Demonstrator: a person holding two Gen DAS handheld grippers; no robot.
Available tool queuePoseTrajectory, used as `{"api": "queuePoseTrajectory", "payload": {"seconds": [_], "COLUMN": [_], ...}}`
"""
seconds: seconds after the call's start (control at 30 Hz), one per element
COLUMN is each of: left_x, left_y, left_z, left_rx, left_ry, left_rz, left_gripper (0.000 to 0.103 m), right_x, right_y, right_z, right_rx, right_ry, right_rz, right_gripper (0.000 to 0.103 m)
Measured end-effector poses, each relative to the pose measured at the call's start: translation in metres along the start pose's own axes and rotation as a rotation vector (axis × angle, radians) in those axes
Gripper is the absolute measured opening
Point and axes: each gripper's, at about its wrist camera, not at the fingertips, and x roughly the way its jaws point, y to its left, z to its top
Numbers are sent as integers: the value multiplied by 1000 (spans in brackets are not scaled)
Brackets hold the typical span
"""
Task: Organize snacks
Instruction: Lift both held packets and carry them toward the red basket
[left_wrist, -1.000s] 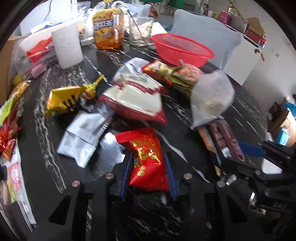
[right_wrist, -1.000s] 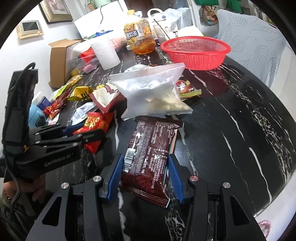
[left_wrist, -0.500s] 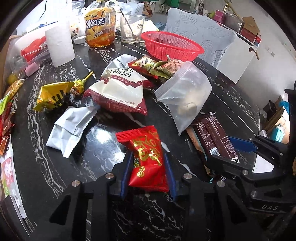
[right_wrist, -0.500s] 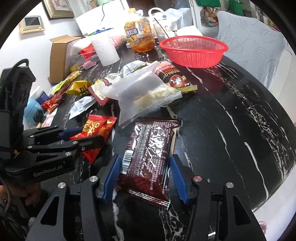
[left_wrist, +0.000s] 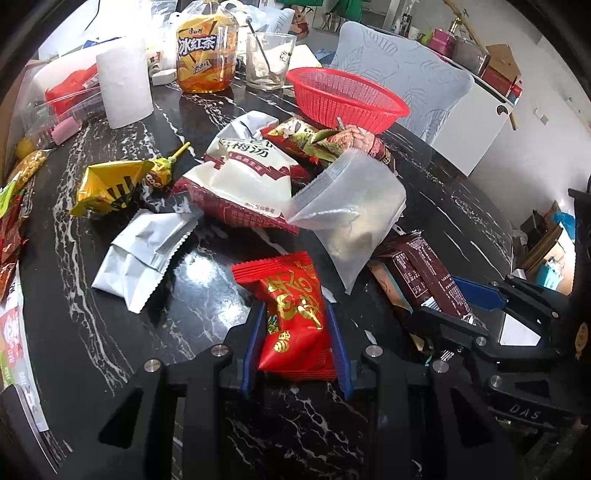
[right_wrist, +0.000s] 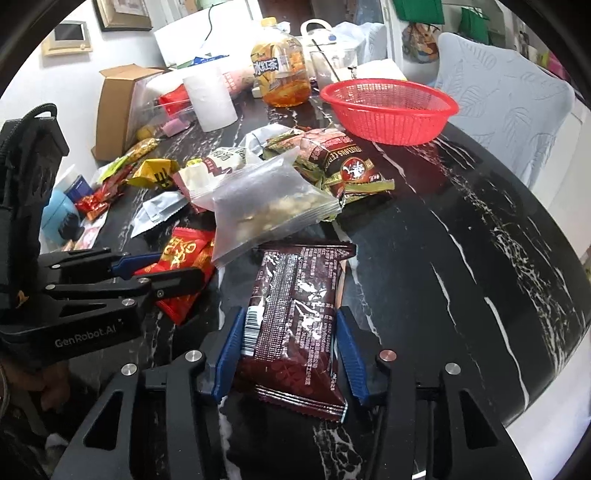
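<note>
Left wrist view: left claw (left_wrist: 295, 332) at bottom centre, blue pads clamped on both sides of a red packet (left_wrist: 291, 314) with gold print, its far end reaching up toward mid-frame over the black marbled counter (left_wrist: 92, 332). Above it, a clear zip bag (left_wrist: 354, 221) leaning on a white-and-maroon packet (left_wrist: 243, 184); silver pouch (left_wrist: 144, 254) at left; yellow wrapper (left_wrist: 107, 184) further left. Red basket (left_wrist: 347, 99) in the upper centre, beside a drink bottle (left_wrist: 205, 48) and a paper roll (left_wrist: 123, 88). Right claw at lower right, around a brown packet (left_wrist: 424, 273)

Right wrist view: right claw (right_wrist: 291, 339) at bottom centre, jaws just narrowed, pads against the edges of the brown packet (right_wrist: 295, 317) lying lengthwise between them. Left claw (right_wrist: 162, 269) at left, gripping the red packet (right_wrist: 188, 254). Zip bag (right_wrist: 269, 206) just above; red basket (right_wrist: 388, 110) in the upper right, empty as far as seen
</note>
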Motion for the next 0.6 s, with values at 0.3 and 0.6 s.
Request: {"api": "queuePoseTrajectory", "payload": {"seconds": [0.3,0.6], "left_x": [-18,-34], "left_y": [-5,-13], "left_z": [-1,-12], "left_rx": [1,3], "left_ry": [-47,-87], "left_rz": [-9,-5], "left_gripper": [33,33], "right_x": [-17,-30], "right_y": [1,4], "right_z": [-2,-13], "right_rx": [2,3], "right_ry": [-28,-45], "right_rz": [14,14], "right_gripper": [46,45]}}
